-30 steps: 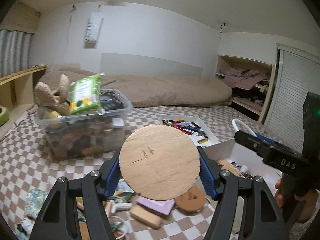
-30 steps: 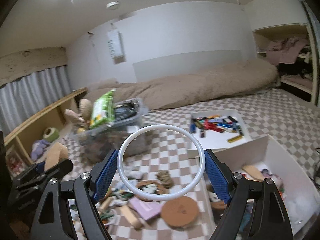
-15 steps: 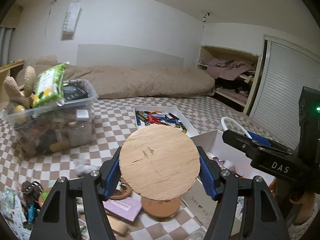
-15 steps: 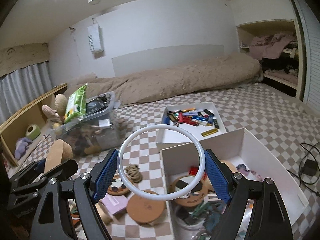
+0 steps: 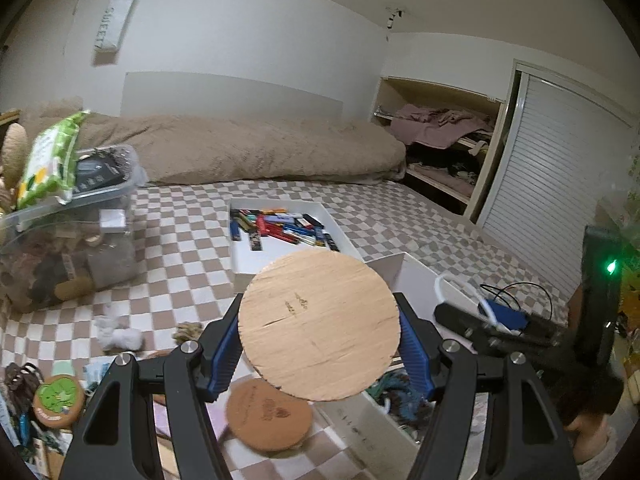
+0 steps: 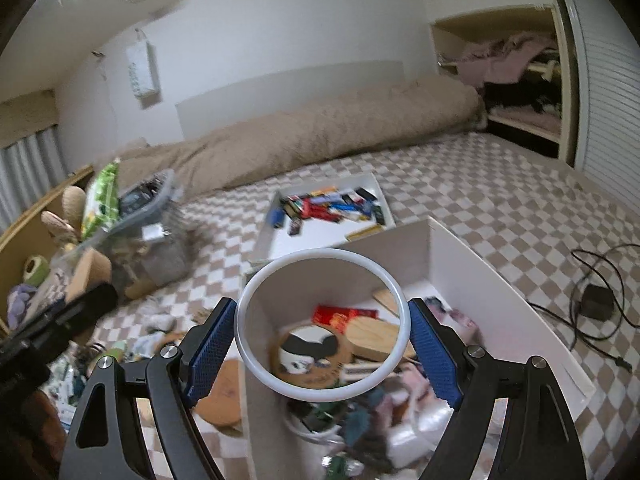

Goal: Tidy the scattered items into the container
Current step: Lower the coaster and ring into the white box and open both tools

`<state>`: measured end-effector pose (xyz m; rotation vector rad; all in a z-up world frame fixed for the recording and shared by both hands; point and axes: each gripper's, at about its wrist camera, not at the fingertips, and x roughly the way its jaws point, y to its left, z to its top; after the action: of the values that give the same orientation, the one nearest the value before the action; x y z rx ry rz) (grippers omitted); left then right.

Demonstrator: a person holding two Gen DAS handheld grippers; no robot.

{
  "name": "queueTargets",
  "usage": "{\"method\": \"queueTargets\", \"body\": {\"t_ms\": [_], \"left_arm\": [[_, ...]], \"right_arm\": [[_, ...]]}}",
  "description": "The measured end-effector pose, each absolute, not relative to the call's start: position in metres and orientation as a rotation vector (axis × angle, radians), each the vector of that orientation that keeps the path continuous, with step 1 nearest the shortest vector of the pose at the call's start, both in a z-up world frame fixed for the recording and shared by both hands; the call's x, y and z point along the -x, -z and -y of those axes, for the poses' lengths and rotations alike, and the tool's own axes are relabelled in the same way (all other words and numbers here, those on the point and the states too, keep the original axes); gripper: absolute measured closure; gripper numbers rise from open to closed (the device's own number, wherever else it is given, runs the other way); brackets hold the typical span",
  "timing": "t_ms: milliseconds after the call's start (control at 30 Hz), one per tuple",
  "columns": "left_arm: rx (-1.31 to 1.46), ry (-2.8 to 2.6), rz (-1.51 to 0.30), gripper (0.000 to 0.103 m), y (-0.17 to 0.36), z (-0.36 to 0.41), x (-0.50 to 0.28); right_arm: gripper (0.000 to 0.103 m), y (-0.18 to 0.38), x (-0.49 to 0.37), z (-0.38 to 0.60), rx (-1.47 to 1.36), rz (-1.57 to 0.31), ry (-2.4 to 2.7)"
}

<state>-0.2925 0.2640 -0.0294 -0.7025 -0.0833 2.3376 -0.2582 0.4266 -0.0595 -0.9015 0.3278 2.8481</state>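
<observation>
Overhead, roughly: left gripper (image 5: 319,332) clamped on 1 round wooden disc (image 5: 319,325), blue pads pressed to its left and right edges, flat face turned to the camera, no long axis. Right gripper (image 6: 322,334) closed on 1 white ring (image 6: 322,324), likewise held at its sides, opening facing the camera. Right wrist view only: inside of the white box (image 6: 472,276), seen through the ring, with a panda coaster (image 6: 310,354) and a red packet (image 6: 344,315) among clutter; black cable with adapter (image 6: 596,300) on checkered bedding. Left wrist view only: 1 brown coaster (image 5: 269,416) and 1 green-topped coaster (image 5: 58,399) loose beside the box. Both views: 1 shallow tray (image 5: 276,256) of pens, 1 clear bin (image 5: 68,248), overfilled.
</observation>
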Motion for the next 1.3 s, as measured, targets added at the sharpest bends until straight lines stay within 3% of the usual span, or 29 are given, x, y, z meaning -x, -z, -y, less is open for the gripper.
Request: {"method": "queueTargets", "body": {"t_ms": [767,833,967,1300], "left_arm": [[0.822,-2.182,0.016,0.034,0.038,-0.354,0.312],[0.83,-2.171,0.002,0.034,0.039,-0.36,0.313],[0.851,-2.162,-0.026,0.034,0.043,-0.371,0.317],[0.938,-2.142,-0.082,0.035,0.064,-0.39,0.327]], "right_arm": [[0.018,0.118,0.273,-0.448,1.322,-0.37,-2.736],[0.016,0.121,0.274,-0.448,1.335,-0.363,-2.726],[0.0,0.118,0.267,-0.451,1.314,-0.424,-2.767],[0.0,0.09,0.245,-0.459,1.177,-0.387,-2.78]]}}
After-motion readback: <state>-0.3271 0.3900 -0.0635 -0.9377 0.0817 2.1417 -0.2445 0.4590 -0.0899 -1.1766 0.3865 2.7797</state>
